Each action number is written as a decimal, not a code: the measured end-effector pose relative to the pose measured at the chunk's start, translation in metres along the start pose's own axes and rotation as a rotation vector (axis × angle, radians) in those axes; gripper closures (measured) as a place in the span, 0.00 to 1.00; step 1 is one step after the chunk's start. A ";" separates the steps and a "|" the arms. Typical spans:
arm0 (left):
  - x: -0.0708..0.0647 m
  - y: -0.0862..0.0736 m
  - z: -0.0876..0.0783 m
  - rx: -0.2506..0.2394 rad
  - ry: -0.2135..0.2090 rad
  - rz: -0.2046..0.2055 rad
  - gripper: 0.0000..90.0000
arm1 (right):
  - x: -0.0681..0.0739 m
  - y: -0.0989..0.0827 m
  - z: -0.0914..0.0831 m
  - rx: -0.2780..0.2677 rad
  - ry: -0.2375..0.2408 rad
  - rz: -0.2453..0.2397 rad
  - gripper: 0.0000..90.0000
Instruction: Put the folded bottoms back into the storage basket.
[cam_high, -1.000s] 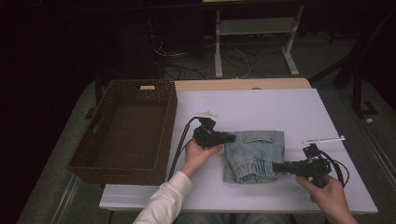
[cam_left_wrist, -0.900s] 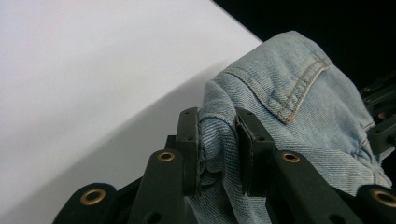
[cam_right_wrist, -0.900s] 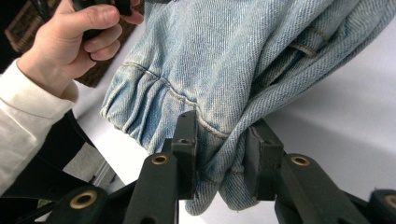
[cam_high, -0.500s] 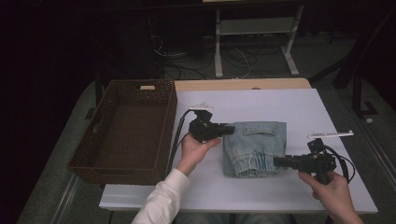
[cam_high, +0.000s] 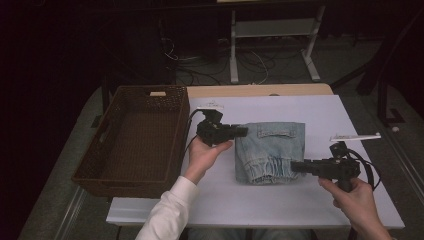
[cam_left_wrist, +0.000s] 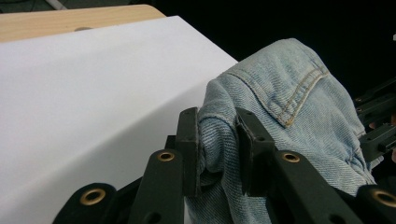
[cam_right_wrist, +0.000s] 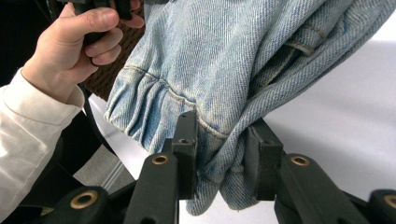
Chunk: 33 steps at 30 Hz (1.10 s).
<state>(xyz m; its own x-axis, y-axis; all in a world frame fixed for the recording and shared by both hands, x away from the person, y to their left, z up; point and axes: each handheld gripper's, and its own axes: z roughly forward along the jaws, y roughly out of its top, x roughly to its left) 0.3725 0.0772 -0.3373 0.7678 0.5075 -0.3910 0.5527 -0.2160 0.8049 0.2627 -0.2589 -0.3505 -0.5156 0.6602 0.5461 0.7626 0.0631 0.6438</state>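
A folded pair of light blue jeans (cam_high: 270, 150) hangs just above the white table cover (cam_high: 320, 110), held from both sides. My left gripper (cam_high: 245, 131) is shut on the upper left corner of the jeans; in the left gripper view the denim (cam_left_wrist: 280, 107) is bunched between the jaws of the gripper (cam_left_wrist: 217, 149). My right gripper (cam_high: 294, 166) is shut on the lower right edge near the elastic cuff. In the right gripper view its jaws (cam_right_wrist: 219, 154) pinch several layers of the denim (cam_right_wrist: 224, 60), which drapes away towards the other hand (cam_right_wrist: 79, 42).
A dark brown woven basket (cam_high: 150, 90) stands at the table's left edge, close beside the left hand. Bare white table cover lies to the right of and in front of the jeans. Beyond the table's far edge are a dark floor and cables.
Both grippers have risen and moved a little away from the person, carrying the jeans with them. The grips have not changed.
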 end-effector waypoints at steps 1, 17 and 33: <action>-0.001 0.002 -0.001 -0.001 0.001 0.001 0.80 | 0.000 0.001 0.000 -0.003 0.003 -0.001 0.76; -0.008 0.029 -0.019 -0.010 0.031 0.023 0.80 | 0.012 0.023 -0.006 -0.023 0.019 -0.026 0.76; -0.012 0.059 -0.047 -0.034 0.078 0.055 0.80 | 0.033 0.054 -0.006 -0.038 0.018 -0.079 0.76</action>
<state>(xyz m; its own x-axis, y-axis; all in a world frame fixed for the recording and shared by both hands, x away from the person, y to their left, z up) 0.3808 0.0974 -0.2639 0.7685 0.5593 -0.3107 0.4977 -0.2176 0.8396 0.2849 -0.2385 -0.2945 -0.5807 0.6407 0.5023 0.7041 0.0854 0.7050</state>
